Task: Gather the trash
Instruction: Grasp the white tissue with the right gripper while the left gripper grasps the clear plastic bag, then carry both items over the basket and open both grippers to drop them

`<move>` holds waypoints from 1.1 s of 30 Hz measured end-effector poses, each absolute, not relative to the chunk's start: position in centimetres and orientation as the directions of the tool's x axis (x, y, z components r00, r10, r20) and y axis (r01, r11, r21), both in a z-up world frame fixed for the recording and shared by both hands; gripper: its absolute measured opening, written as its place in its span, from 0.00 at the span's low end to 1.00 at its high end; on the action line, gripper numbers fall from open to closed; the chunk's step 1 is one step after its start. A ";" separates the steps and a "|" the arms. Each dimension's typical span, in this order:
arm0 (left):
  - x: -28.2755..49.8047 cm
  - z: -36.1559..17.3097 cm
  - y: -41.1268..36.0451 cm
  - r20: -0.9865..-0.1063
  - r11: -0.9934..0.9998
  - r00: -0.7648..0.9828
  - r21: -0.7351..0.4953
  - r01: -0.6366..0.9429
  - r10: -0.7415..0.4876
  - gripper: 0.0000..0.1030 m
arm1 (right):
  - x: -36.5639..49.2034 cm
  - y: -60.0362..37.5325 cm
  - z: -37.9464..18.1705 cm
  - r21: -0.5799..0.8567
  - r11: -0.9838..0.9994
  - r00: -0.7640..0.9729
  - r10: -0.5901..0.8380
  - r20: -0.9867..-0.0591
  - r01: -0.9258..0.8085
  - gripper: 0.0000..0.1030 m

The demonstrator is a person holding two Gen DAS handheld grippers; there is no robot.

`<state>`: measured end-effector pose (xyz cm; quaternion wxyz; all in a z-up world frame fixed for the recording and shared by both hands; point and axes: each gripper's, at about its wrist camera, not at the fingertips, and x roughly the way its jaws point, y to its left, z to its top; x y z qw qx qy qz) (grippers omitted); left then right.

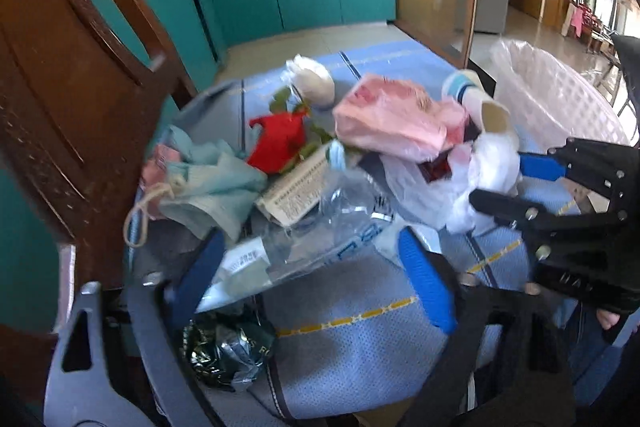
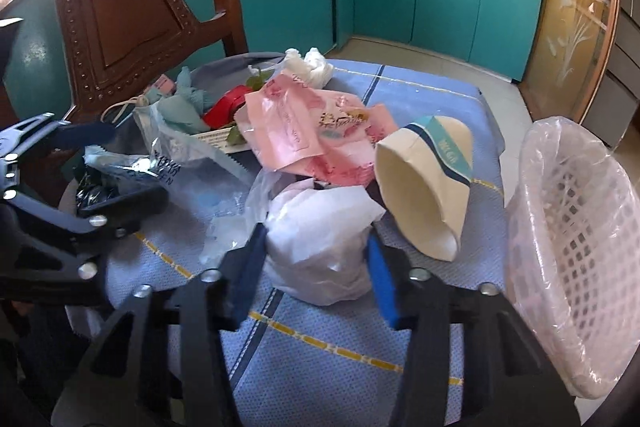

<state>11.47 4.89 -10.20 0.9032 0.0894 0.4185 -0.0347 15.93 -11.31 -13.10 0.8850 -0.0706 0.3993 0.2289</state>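
1. Tissue, a crumpled white paper wad, sits on the blue woven tablecloth between the blue pads of the right gripper, which look just about touching its sides; I cannot tell if they press yet.
2. It likely handles light, soft and crushable; a hold across its middle suits.
3. The left gripper stands open over a clear plastic wrapper.
4. The white lattice bin with clear liner stands close on the right; the tipped paper cup crowds that path.

The trash is heaped on the table's far half; the basket is set beside its right edge.
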 end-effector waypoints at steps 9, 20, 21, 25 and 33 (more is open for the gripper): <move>10.4 -10.9 5.1 -0.782 0.978 0.623 0.111 0.178 -0.024 0.14 | 14.9 -10.9 -12.9 0.029 0.873 0.595 0.356 -0.721 -0.487 0.33; 6.9 -6.9 5.6 -0.721 0.982 0.689 0.061 0.179 -0.081 0.06 | 14.0 -13.1 -12.1 0.092 0.883 0.616 0.393 -0.682 -0.461 0.32; 6.7 -6.6 5.5 -0.716 0.982 0.693 0.060 0.181 -0.085 0.06 | 14.0 -13.5 -12.1 0.101 0.885 0.618 0.395 -0.680 -0.455 0.32; 5.4 -5.4 5.7 -0.699 0.980 0.707 0.045 0.192 -0.106 0.06 | 13.6 -14.1 -12.0 0.119 0.888 0.623 0.402 -0.672 -0.445 0.32; 4.1 -2.8 7.5 -0.638 0.987 0.758 -0.024 0.159 -0.138 0.06 | 12.7 -15.2 -11.3 0.151 0.891 0.649 0.419 -0.635 -0.428 0.32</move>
